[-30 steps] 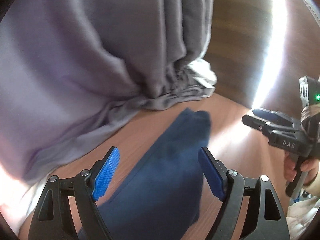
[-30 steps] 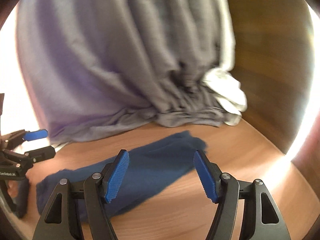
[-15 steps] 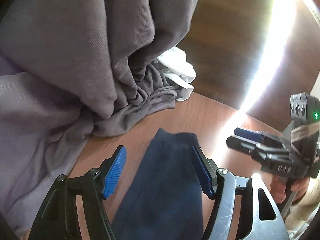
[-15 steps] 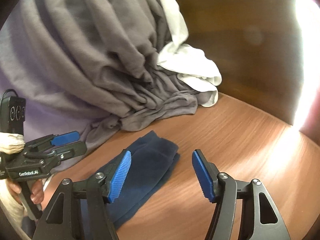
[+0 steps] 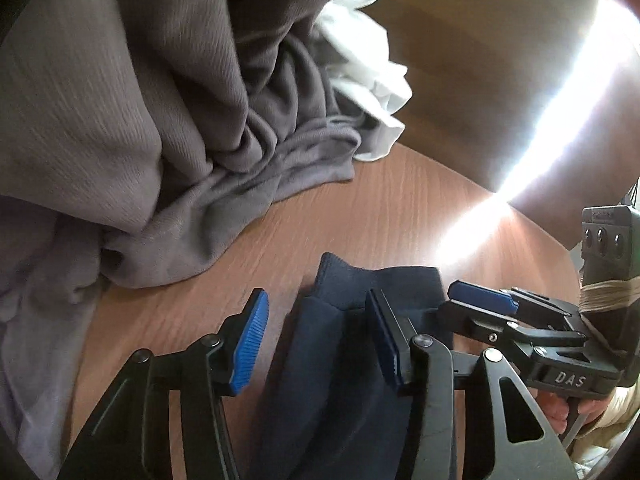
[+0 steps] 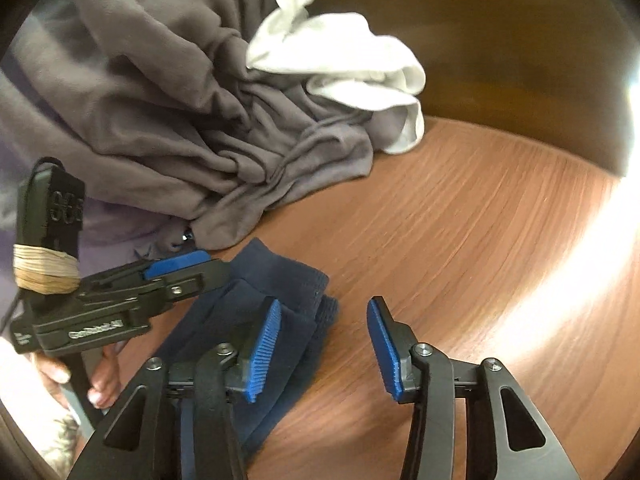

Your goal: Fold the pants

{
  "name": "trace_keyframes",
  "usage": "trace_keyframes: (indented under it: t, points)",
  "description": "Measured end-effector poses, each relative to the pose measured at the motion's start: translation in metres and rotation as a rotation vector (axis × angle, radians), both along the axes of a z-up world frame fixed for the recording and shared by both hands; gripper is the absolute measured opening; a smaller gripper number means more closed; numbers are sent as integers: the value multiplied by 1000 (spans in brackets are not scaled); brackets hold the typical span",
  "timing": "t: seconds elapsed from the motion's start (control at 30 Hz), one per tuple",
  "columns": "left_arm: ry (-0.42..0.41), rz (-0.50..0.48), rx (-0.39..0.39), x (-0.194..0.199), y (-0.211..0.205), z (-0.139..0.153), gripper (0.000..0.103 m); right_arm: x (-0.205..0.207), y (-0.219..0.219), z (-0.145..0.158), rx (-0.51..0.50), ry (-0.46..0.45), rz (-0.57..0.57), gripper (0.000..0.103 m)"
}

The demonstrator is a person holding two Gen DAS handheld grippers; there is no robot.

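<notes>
Wooden tabletop [image 6: 460,240], navy pants [image 5: 340,360] lying on it, both tools at the near end.

Left tool [image 5: 316,340] sits apart around the pants' end, jaws just been closing, not pinching. Right tool [image 6: 324,348] has been closing too, apart at the pants' edge. Grey cloth [image 6: 180,100] and white cloth [image 6: 352,68] piled behind.

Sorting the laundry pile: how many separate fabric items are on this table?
3 visible: navy pants by the grippers, grey cloth heaped behind, white cloth at its far-right end. More may be hidden underneath.
</notes>
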State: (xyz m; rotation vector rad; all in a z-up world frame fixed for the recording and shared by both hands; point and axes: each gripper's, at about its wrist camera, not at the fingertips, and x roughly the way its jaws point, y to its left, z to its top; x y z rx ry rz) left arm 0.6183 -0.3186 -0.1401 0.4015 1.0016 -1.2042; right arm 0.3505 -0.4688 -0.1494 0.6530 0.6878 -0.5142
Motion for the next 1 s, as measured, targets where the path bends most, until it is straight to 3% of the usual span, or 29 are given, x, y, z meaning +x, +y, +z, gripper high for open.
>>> trace_keyframes:
  t: [0.2,0.43,0.9,1.0]
  points:
    - [40,-6,10,6,-5,-10,48,8,2,-11,29,15,4,43]
    - [82,-33,18,7,-9,-14,40,11,4,-12,31,14,10,38]
    - [167,-79,20,9,-14,-28,39,13,6,-12,19,11,15,31]
    - [174,-86,13,7,-15,-30,32,13,6,-13,17,13,15,28]
